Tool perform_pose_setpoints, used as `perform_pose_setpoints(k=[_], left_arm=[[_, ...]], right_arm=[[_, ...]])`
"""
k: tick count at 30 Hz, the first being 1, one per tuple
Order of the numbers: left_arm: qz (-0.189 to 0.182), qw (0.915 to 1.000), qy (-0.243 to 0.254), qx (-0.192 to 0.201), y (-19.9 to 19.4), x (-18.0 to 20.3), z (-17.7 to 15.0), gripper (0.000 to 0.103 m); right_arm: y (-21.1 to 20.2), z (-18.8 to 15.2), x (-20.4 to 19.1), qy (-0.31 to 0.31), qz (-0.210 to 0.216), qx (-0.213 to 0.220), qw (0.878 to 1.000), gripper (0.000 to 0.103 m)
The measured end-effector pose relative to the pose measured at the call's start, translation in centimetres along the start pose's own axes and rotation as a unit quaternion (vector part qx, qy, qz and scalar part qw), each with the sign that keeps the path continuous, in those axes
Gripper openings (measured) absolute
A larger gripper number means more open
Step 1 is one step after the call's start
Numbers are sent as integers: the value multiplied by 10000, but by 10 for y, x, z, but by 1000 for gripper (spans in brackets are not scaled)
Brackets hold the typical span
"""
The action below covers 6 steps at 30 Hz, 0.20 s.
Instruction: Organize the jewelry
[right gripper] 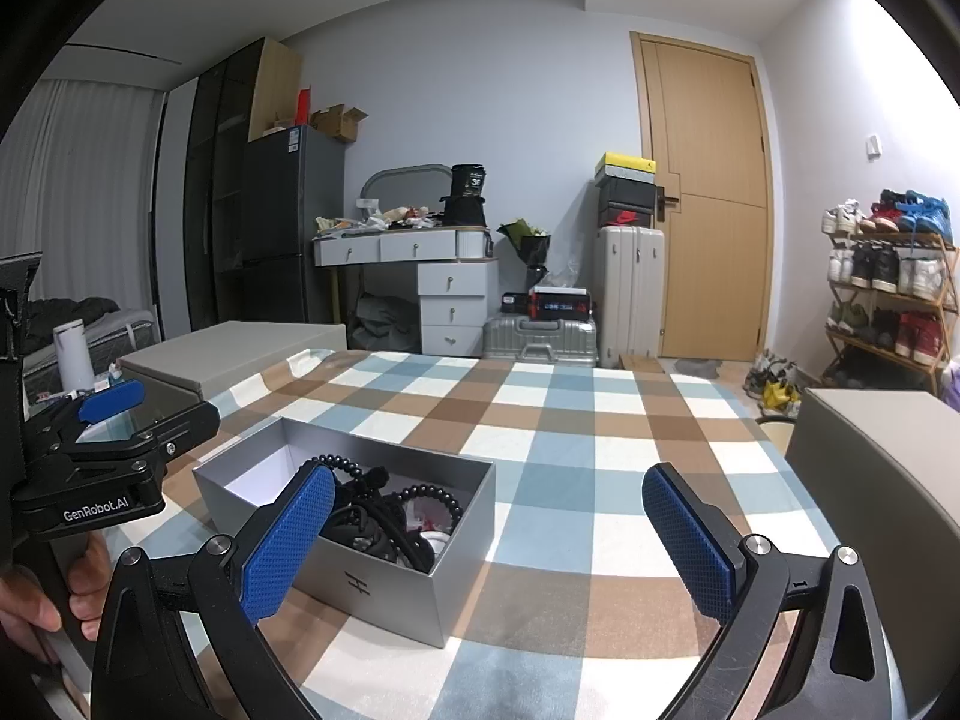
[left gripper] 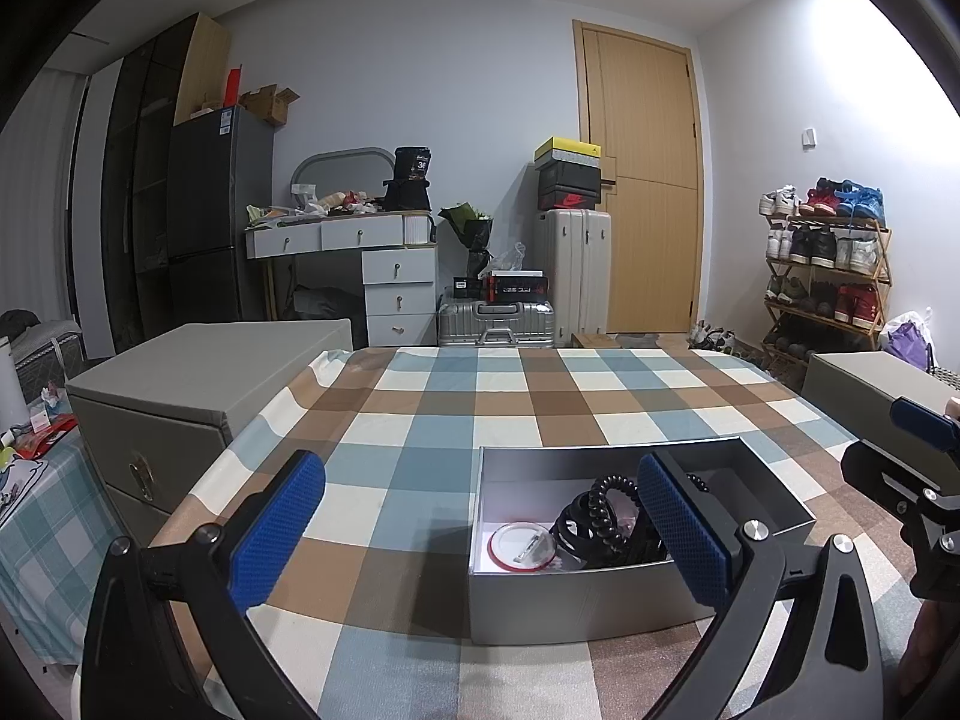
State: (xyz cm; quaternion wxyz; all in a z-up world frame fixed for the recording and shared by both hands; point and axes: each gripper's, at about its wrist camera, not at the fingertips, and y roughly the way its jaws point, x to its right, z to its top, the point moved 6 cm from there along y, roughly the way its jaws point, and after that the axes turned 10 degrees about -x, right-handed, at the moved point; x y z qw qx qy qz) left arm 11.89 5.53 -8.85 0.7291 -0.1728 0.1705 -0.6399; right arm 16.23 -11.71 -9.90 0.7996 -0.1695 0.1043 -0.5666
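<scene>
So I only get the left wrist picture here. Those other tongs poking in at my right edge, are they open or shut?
Observer: Open. In the right wrist view the right tongs stand wide apart with nothing between them.
Operator: Is there anything on the outside of the grey box?
Observer: Yes, the grey box has a small dark logo mark on a side wall that faces away from your camera.
Operator: And what is holding my tongs up?
Observer: A hand grips the handle under the left tongs. Their black body reads GenRobot.AI.
</scene>
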Motion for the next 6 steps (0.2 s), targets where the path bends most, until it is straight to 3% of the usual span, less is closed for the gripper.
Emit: perform_pose_setpoints(k=[6], left_arm=[[-5,10000,-7,9,0,1,1,102]], right_arm=[[0,0,0,0,0,0,10000,103]])
